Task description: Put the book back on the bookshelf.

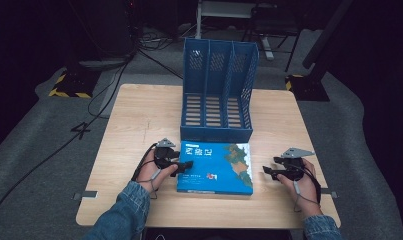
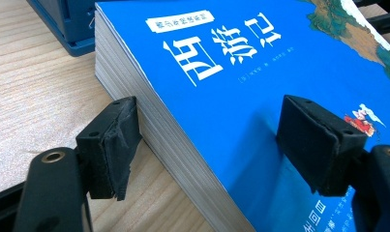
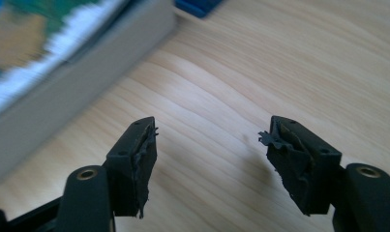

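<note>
The thick blue paperback book [image 1: 216, 167] is lying flat on the pale wooden table [image 1: 139, 115], its page edge sitting between the wide left tongs [image 2: 221, 140]. The right tongs [image 1: 269, 171], also wide, are hovering just off its other side. Judging by the blue three-slot file rack [image 1: 218, 92] beyond both tongs, a grasp is starting; next, the left tongs need closing on the book.

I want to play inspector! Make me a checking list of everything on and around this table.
Surface: wooden table, pale, flat.
Job's things: blue book lying flat near the front edge; blue file rack with three slots standing behind it, slots bare.
Clutter: nothing seen.
Grippers: left hand-held gripper open, one jaw over the book's cover, the other beside its page edge; right hand-held gripper open over bare wood, apart from the book.
Cables: black cables across the floor at left; a cable trails from each gripper.
Surroundings: grey floor covering, dark room, yellow-black striped stand base.
</note>
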